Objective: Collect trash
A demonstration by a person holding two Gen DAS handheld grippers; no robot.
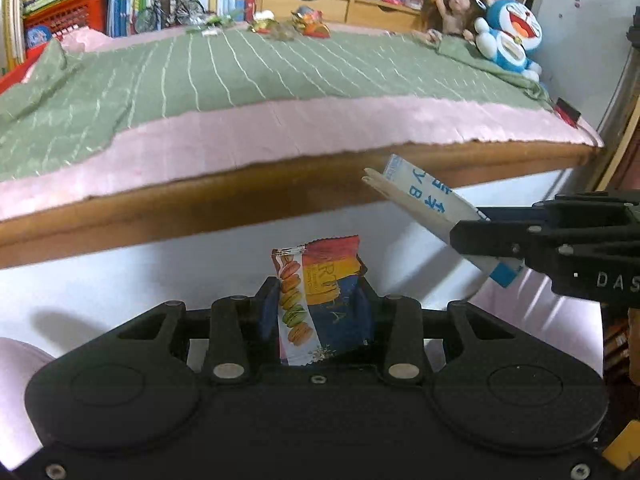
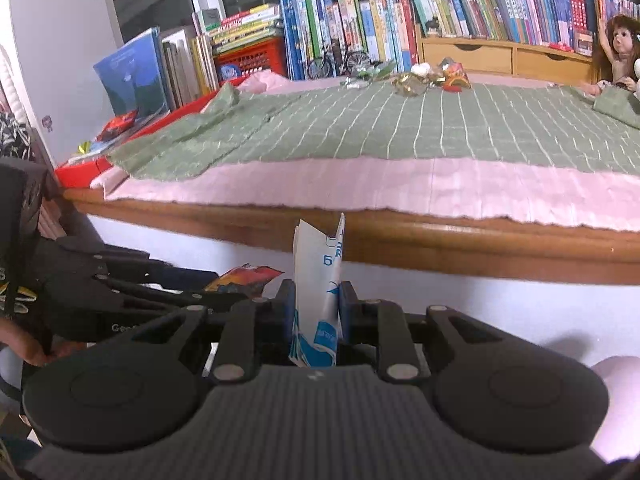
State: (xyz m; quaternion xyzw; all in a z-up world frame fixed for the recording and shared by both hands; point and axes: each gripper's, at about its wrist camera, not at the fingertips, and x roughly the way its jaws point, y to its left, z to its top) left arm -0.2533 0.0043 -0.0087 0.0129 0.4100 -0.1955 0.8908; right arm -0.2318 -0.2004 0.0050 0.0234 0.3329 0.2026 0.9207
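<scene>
My left gripper is shut on a macaron snack wrapper, red, yellow and blue, standing upright between the pads. My right gripper is shut on a white and blue chopstick sleeve. In the left wrist view that sleeve and its wooden chopsticks stick out up-left from the right gripper. The snack wrapper shows in the right wrist view at the left gripper's tip. More wrappers lie in a heap at the far edge of the green blanket; the same heap appears in the right wrist view.
The bed's wooden edge runs across just ahead of both grippers, over a white side panel. A doll and a blue plush toy sit at the far right corner. Bookshelves and a red crate back the bed.
</scene>
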